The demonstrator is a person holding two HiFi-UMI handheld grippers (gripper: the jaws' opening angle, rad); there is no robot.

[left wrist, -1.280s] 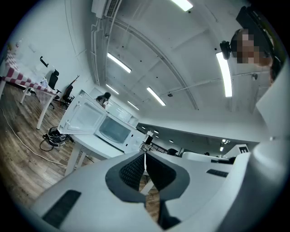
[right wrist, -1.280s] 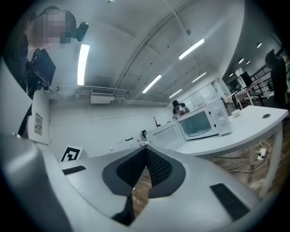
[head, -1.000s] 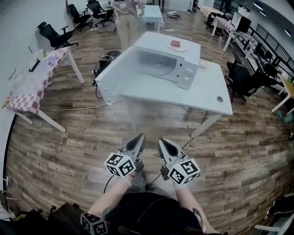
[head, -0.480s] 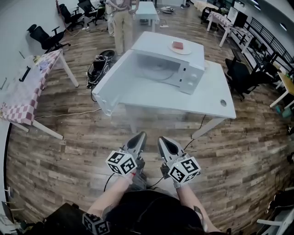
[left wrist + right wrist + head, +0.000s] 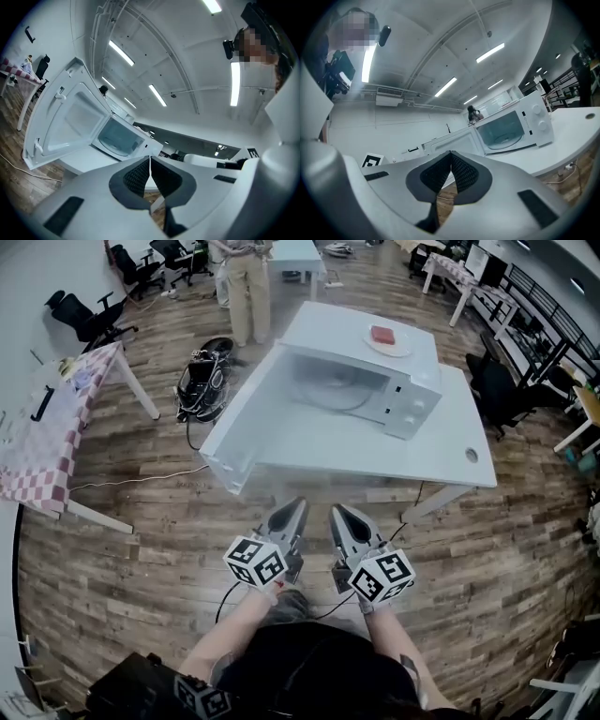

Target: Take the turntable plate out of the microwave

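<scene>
Turntable plate (image 5: 505, 138) is seen lying flat inside the open microwave (image 5: 412, 399), well ahead of all the fingertips; it is judged to be stiff, heavyish, slippery glass, breakable, best pinched at its near rim. Left gripper (image 5: 297, 508) and right gripper (image 5: 338, 513) are clenched on nothing.

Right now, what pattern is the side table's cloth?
The cloth is red-and-white checked; head view shows it best.

We hold the grey left gripper (image 5: 296, 510) and the grey right gripper (image 5: 337, 514) low before our body, side by side, close together and pointing forward. The jaws of each are pressed together, pad against pad, gripping nothing. Our left forearm (image 5: 232, 634) and right forearm (image 5: 392, 654) stretch forward. A black-and-white left marker cube (image 5: 255, 562) and right marker cube (image 5: 382, 577) sit at the grippers' rear.
</scene>
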